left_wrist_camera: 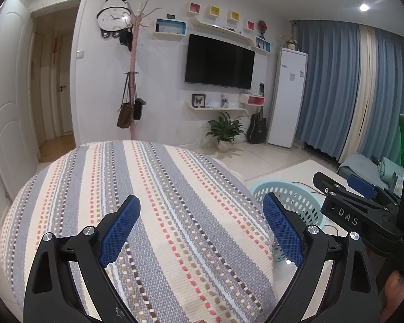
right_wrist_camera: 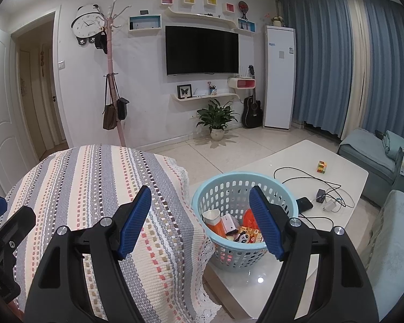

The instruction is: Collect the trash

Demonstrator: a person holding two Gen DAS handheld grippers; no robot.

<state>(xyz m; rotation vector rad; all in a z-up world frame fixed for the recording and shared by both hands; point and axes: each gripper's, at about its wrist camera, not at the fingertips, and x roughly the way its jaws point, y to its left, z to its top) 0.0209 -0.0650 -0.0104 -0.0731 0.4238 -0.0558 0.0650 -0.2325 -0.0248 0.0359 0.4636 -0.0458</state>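
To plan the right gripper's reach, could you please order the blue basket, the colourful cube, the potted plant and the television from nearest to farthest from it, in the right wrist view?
From the right gripper:
1. Blue basket, just ahead on the white table, holding trash.
2. Colourful cube, farther back on the table, to the right.
3. Potted plant, on the floor by the far wall.
4. Television, on that wall above the plant.

Right gripper [right_wrist_camera: 200,199] hangs wide open mid-frame, basket [right_wrist_camera: 229,261] of trash [right_wrist_camera: 233,226] behind it on the table [right_wrist_camera: 336,161].
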